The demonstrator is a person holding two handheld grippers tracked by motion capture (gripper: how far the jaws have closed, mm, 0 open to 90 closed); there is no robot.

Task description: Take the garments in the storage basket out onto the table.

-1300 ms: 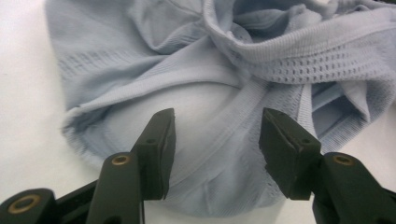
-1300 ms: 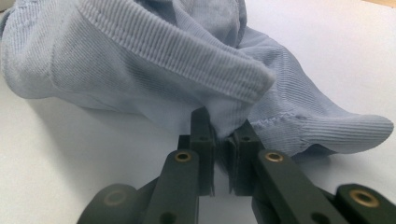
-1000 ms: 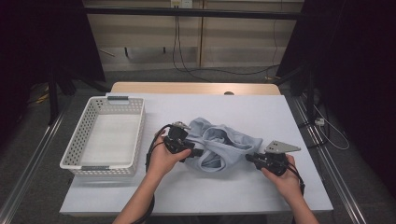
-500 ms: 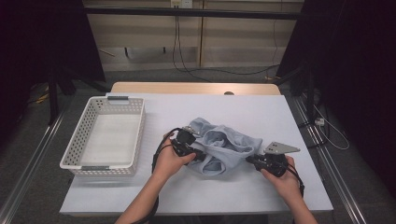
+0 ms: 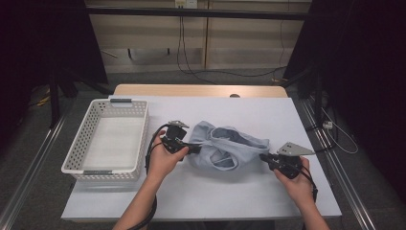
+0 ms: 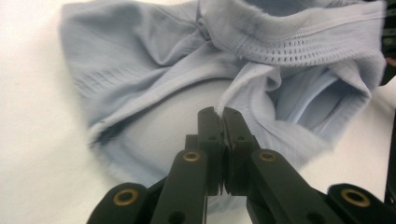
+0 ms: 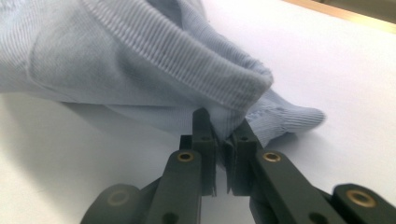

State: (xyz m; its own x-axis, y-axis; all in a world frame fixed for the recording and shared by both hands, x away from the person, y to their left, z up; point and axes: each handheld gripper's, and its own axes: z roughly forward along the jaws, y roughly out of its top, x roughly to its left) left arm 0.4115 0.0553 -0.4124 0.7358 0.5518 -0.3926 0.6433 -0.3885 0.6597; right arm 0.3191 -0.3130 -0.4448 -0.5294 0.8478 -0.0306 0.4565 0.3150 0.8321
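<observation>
A crumpled light blue garment (image 5: 230,146) lies on the white table (image 5: 249,196), between my two grippers. My left gripper (image 5: 197,148) is at its left side; its jaws have just been closing and now pinch a thin hem of the garment (image 6: 154,51) at their tips (image 6: 222,112). My right gripper (image 5: 263,156) is at the garment's right end. It is shut on a ribbed edge of the cloth (image 7: 116,60), which is bunched over the jaw tips (image 7: 222,123). Both grippers are held low, near the tabletop.
An empty white mesh basket (image 5: 76,153) stands on the table's left part, just left of my left hand. Bare tabletop lies in front of and behind the garment. The table's far edge is a wooden strip (image 5: 201,90).
My left gripper reached in to the garment's left edge, closed on it and rose slightly. The right gripper has stayed in place, still holding the right end.
</observation>
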